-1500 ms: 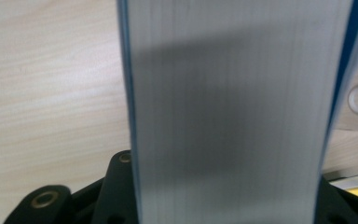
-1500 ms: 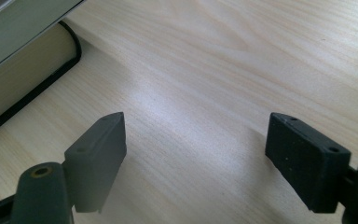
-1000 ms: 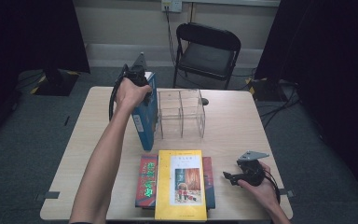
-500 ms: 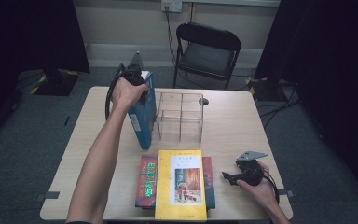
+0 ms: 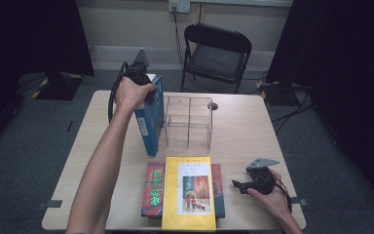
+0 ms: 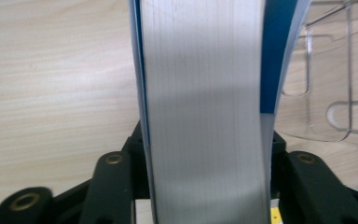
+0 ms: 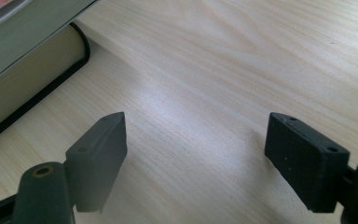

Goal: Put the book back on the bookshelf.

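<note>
A thick blue book stands on edge on the table, against the left side of a clear acrylic organizer. My left gripper comes down over its top end. In the left gripper view the book's white page block sits between the jaws of the left gripper. They have just been opening, and both still touch its covers. The organizer's wall lies to the right there. My right gripper rests open on the table at the front right, and nothing is between the jaws of the right gripper.
A yellow book lies on a red book at the front middle; the edge of that book stack is just left of the right jaws. A black folding chair stands behind the table. A small dark knob sits behind the organizer.
The left hand has shifted the blue book slightly; it stands more upright against the organizer. The right hand has stayed put.
</note>
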